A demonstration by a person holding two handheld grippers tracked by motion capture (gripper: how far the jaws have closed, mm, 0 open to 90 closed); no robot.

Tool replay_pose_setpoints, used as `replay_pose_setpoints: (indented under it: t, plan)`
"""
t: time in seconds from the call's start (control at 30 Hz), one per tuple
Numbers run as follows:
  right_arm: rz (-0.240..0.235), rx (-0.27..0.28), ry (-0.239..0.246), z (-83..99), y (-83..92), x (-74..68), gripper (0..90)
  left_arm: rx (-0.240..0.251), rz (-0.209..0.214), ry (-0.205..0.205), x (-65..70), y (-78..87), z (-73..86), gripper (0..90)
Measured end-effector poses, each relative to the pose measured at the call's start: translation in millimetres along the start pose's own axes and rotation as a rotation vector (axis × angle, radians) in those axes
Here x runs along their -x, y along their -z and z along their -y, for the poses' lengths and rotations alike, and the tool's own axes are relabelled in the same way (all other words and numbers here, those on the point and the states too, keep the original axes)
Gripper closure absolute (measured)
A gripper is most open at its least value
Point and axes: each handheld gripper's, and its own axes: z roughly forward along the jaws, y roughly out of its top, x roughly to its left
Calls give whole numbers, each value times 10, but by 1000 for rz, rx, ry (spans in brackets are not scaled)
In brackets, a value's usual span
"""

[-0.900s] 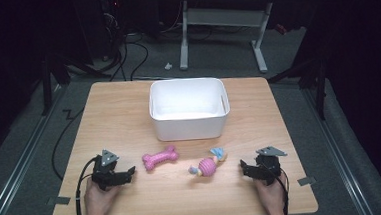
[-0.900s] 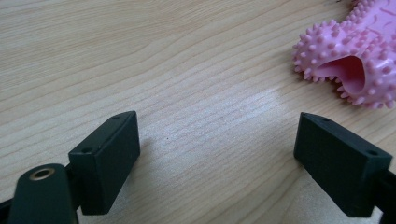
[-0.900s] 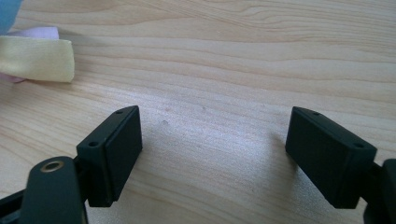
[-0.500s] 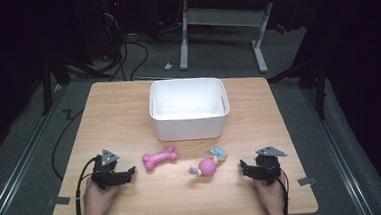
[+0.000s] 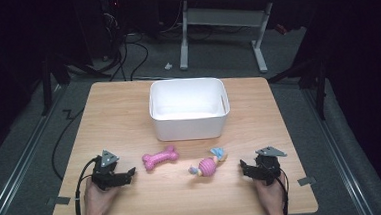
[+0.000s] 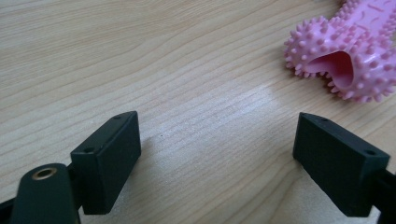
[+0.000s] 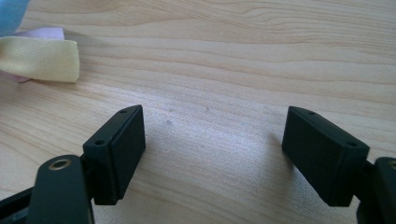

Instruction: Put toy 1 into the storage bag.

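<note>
- While both hands rest at the near edge of the wooden table [image 5: 128,111], the left gripper [image 5: 126,174] sits at approx 7 o'clock of the tabletop, jaws spread wide w/ bare wood between them; nothing held.
- Left gripper view: its two black pads [image 6: 108,158] stand well apart, low over the wood; spiky pink bone toy [image 6: 348,56] lies at approx 1 o'clock, apart from the right-hand pad, not touching.
- Right gripper [image 5: 244,167] at approx 5 o'clock of the table, also released, jaws wide, empty.
- Right gripper view: pads [image 7: 116,151] far apart over bare wood; a yellow fabric strip [image 7: 39,59] w/ bits of blue and pale pink shows at approx 10 o'clock, clear of the jaws.
- High view: pink bone toy [image 5: 160,158] lies flat just right of the left gripper, tilted slightly.
- Pink ball toy w/ ribbon ends [image 5: 208,164] lies between the bone and the right gripper, near neither jaw's grasp.
- White bin [image 5: 189,125] stands at table centre toward 12 o'clock, well apart from both toys; looks empty inside.
- Person's left hand [image 5: 98,201] and right hand [image 5: 269,197] come in from 6 o'clock, each w/ a black cable [image 5: 78,194] trailing.
</note>
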Motion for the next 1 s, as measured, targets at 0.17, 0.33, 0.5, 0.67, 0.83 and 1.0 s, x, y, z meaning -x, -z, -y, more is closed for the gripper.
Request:
replay_pose_setpoints:
  t: [0.17, 0.33, 0.5, 0.67, 0.83, 1.0]
  plan:
    - [-1, -1, 2, 0, 1, -1, 217, 19, 12, 2, -5, 31, 18, 167]
    - [-1, -2, 3, 0, 2, -1, 217, 38, 33, 14, -9, 68, 32, 171]
    - [-2, -3, 2, 0, 2, -3, 217, 45, 32, 9, 30, 114, 24, 163]
    - [-5, -2, 8, 0, 2, -3, 217, 66, 43, 4, 83, 208, 3, 155]
    - [-4, -3, 7, 0, 2, -4, 217, 76, 59, -2, 106, 260, -32, 152]
    - [-5, -3, 6, 0, 2, -5, 217, 96, 98, -16, 169, 284, -145, 153]
